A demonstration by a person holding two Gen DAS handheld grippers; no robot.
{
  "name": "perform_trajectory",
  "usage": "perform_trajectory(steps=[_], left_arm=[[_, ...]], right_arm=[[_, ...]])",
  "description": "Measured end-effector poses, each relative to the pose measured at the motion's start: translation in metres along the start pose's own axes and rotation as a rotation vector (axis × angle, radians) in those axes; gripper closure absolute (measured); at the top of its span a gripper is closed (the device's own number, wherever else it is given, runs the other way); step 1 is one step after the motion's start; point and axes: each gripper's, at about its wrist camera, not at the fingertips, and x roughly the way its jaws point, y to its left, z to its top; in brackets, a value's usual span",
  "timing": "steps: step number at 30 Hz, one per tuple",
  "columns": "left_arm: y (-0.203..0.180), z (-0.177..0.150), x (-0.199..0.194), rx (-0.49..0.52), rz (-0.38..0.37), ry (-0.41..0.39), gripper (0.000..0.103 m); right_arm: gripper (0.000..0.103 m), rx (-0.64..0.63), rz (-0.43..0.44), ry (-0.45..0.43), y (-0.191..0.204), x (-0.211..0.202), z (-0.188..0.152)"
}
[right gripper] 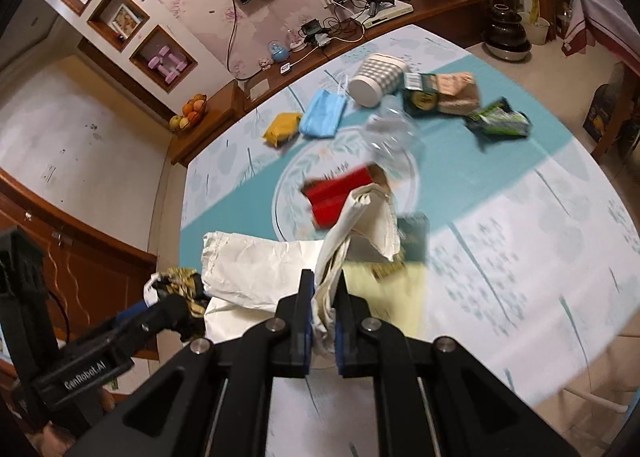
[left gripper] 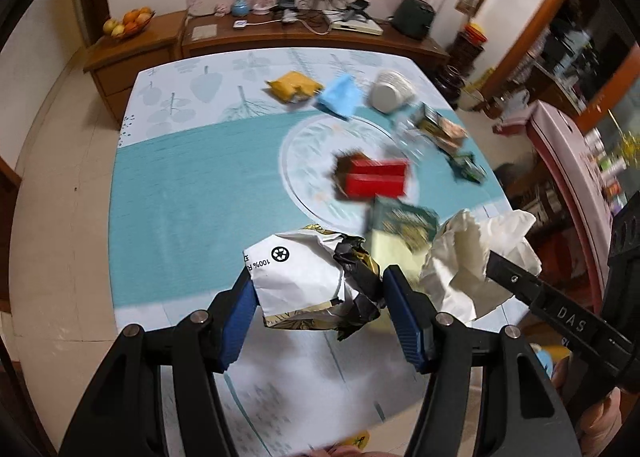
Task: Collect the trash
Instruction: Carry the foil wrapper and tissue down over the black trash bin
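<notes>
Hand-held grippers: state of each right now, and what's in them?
Left hand-held gripper: closed on a crumpled white-and-black wrapper.
Right hand-held gripper: shut on a crumpled white paper bag.

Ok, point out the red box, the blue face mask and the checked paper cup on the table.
red box (left gripper: 376,179): left wrist view, on its red top face.
blue face mask (right gripper: 322,117): right wrist view, middle of the pleated blue panel.
checked paper cup (right gripper: 378,77): right wrist view, on its checked side wall.
</notes>
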Motion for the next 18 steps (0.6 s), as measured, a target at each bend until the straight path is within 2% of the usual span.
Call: perform_trajectory(steps=[10,18], left_arm=[[-0.083,-0.099,-0.036,0.057,0.024,-0.033,0.042],[-0.135,-0.178,-0.046,0.072,0.067,-0.025,0.042]], right_arm=[[0.095,-0.020,0.019,-0.017,-0.060,-0.076,-0.084],[0.095,-0.028,0.030,-0.007,-0.113,-0.120,-0.150]])
